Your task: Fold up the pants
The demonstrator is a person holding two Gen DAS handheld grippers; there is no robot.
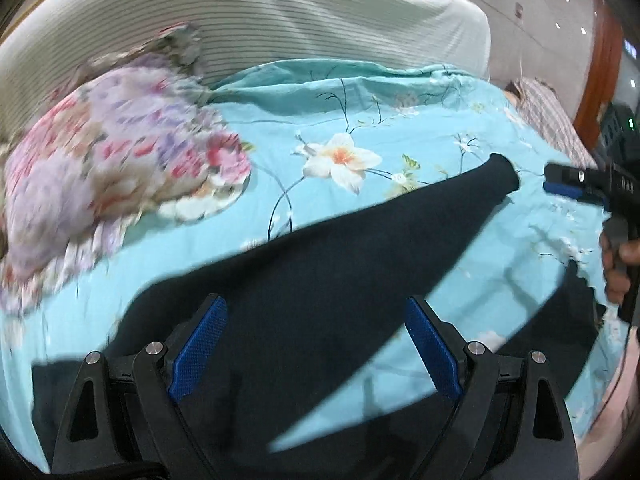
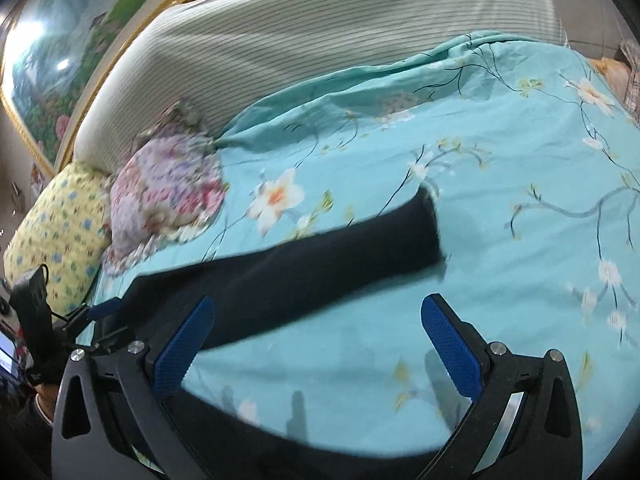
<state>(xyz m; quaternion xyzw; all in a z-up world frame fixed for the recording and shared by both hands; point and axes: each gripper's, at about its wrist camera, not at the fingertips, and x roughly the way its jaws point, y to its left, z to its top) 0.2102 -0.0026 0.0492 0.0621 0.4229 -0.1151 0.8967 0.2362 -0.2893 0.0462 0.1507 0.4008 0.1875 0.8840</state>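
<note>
Dark navy pants (image 1: 320, 264) lie spread on a teal floral bedsheet (image 1: 360, 112). One leg runs up and right to its cuff (image 1: 500, 176); the other leg (image 1: 568, 312) angles off to the right, with sheet showing between them. My left gripper (image 1: 316, 340) hovers open over the upper part of the pants, nothing between its blue pads. My right gripper (image 2: 318, 344) is open above bare sheet between the two legs (image 2: 320, 264), holding nothing. In the left wrist view the right gripper (image 1: 568, 184) sits just right of the cuff, held by a hand (image 1: 616, 260).
A pink and purple floral pillow (image 1: 112, 168) lies at the left of the bed, a yellow patterned pillow (image 2: 60, 232) beyond it. A striped white headboard cover (image 1: 280, 32) stands behind. A framed landscape picture (image 2: 60, 60) hangs on the wall. Plaid cloth (image 1: 548, 116) lies far right.
</note>
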